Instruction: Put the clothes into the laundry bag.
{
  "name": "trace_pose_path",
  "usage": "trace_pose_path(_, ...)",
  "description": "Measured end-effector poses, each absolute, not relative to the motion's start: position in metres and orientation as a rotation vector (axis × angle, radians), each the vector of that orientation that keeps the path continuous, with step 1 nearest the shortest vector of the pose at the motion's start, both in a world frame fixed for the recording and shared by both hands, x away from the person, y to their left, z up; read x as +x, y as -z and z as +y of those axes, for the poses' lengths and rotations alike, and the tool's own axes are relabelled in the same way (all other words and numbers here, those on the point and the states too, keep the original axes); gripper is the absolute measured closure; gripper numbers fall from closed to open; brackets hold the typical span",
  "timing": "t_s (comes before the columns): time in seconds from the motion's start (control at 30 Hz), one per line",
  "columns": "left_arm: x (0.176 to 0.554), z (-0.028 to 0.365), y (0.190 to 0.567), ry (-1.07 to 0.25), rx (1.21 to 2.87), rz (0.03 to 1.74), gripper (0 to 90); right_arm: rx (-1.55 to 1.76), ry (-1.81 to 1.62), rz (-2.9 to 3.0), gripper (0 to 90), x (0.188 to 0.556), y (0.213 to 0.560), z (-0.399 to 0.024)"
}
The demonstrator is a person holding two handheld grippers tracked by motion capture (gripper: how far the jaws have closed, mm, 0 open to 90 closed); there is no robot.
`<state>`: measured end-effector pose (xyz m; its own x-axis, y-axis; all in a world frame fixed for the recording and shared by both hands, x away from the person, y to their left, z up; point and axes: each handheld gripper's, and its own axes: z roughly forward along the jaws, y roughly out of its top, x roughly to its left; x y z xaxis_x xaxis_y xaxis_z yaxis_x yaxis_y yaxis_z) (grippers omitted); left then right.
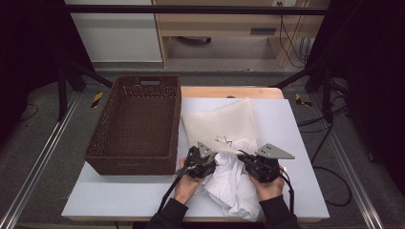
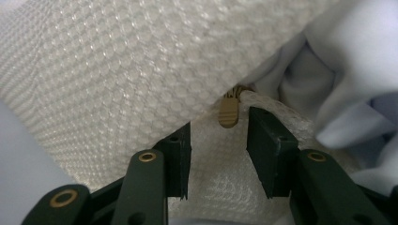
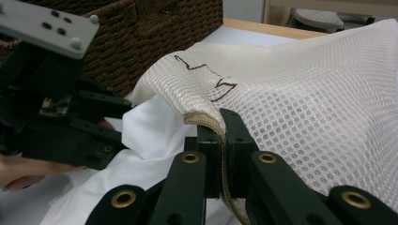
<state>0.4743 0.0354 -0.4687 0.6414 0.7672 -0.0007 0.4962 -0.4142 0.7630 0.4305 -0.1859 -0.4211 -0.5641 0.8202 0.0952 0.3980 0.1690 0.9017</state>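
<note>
A cream mesh laundry bag [image 1: 222, 126] lies on the table with its mouth toward me. A crumpled white garment [image 1: 234, 183] sits at that mouth, between my hands. My left gripper [image 1: 210, 162] is at the mouth's left side. In the left gripper view its jaws [image 2: 218, 133] stand apart over the mesh [image 2: 141, 70], and a tan zipper pull [image 2: 228, 112] hangs just beyond the tips, untouched. My right gripper [image 1: 244, 160] is at the right side. Its jaws [image 3: 218, 122] are shut on the bag's corded rim [image 3: 202, 118], lifting the mesh [image 3: 305, 84] above the garment [image 3: 150, 136].
A dark brown wicker basket [image 1: 136, 121] stands left of the bag, its wall [image 3: 155, 28] close behind my left gripper. The pale table top [image 1: 286, 143] extends right of the bag. A wooden edge [image 1: 234, 91] runs along the back.
</note>
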Motion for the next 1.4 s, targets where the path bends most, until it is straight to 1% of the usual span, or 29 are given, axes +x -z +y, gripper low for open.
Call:
trace_pose_path(0.1,0.48,0.035,0.471,-0.443,2.089,0.962,60.2,1.155,-1.37,2.038,87.4,0.431,0.421,-0.186)
trace_pose_path(0.13,0.483,0.035,0.473,-0.435,2.087,0.964,68.4,1.152,-1.365,2.042,87.5,0.431,0.422,-0.185)
trace_pose_path(0.17,0.484,0.035,0.474,-0.446,2.09,0.962,68.4,1.152,-1.365,2.042,87.5,0.431,0.422,-0.185)
trace_pose_path(0.2,0.485,0.035,0.475,-0.46,2.096,0.966,73.8,1.151,-1.366,2.043,87.5,0.431,0.422,-0.185)
trace_pose_path(0.27,0.489,0.035,0.478,-0.411,2.089,0.975,83.1,1.155,-1.364,2.043,87.5,0.431,0.421,-0.185)
trace_pose_path(0.3,0.489,0.035,0.479,-0.419,2.097,0.971,89.0,1.154,-1.364,2.045,87.5,0.431,0.422,-0.185)
trace_pose_path(0.43,0.485,0.037,0.476,-0.447,2.111,0.951,89.2,1.155,-1.364,2.042,87.5,0.431,0.421,-0.186)
trace_pose_path(0.6,0.469,0.056,0.455,-0.463,2.023,0.916,89.3,1.16,-1.363,2.03,87.5,0.432,0.42,-0.189)
trace_pose_path(0.73,0.455,0.068,0.441,-0.487,1.999,0.886,89.3,1.163,-1.363,2.026,87.5,0.431,0.42,-0.189)
trace_pose_path(0.87,0.462,0.063,0.446,-0.434,2.034,0.856,88.9,1.16,-1.36,2.031,87.5,0.431,0.42,-0.187)
trace_pose_path(0.9,0.465,0.058,0.45,-0.449,2.064,0.861,81.6,1.158,-1.361,2.034,87.4,0.431,0.42,-0.187)
trace_pose_path(0.93,0.47,0.053,0.454,-0.461,2.092,0.874,77.0,1.159,-1.361,2.034,87.4,0.432,0.42,-0.187)
trace_pose_path(1.0,0.479,0.046,0.461,-0.447,2.117,0.897,71.4,1.163,-1.364,2.034,87.4,0.432,0.421,-0.188)
trace_pose_path(1.07,0.487,0.042,0.466,-0.426,2.127,0.893,62.3,1.16,-1.366,2.039,87.4,0.432,0.421,-0.188)
trace_pose_path(1.1,0.488,0.042,0.467,-0.423,2.118,0.879,62.3,1.16,-1.366,2.039,87.4,0.432,0.421,-0.188)
trace_pose_path(1.2,0.492,0.04,0.469,-0.415,2.116,0.853,58.2,1.157,-1.36,2.044,87.4,0.432,0.421,-0.187)
trace_pose_path(1.23,0.493,0.039,0.47,-0.407,2.115,0.855,58.2,1.157,-1.36,2.044,87.4,0.432,0.421,-0.187)
trace_pose_path(1.27,0.494,0.038,0.471,-0.401,2.119,0.867,60.9,1.158,-1.358,2.044,87.4,0.432,0.422,-0.187)
trace_pose_path(1.33,0.498,0.037,0.475,-0.373,2.143,0.869,72.9,1.157,-1.358,2.044,87.4,0.432,0.422,-0.186)
trace_pose_path(1.37,0.498,0.037,0.476,-0.364,2.145,0.879,77.1,1.156,-1.357,2.045,87.4,0.432,0.421,-0.186)
trace_pose_path(1.4,0.498,0.036,0.477,-0.358,2.146,0.883,78.0,1.157,-1.358,2.045,87.4,0.432,0.421,-0.186)
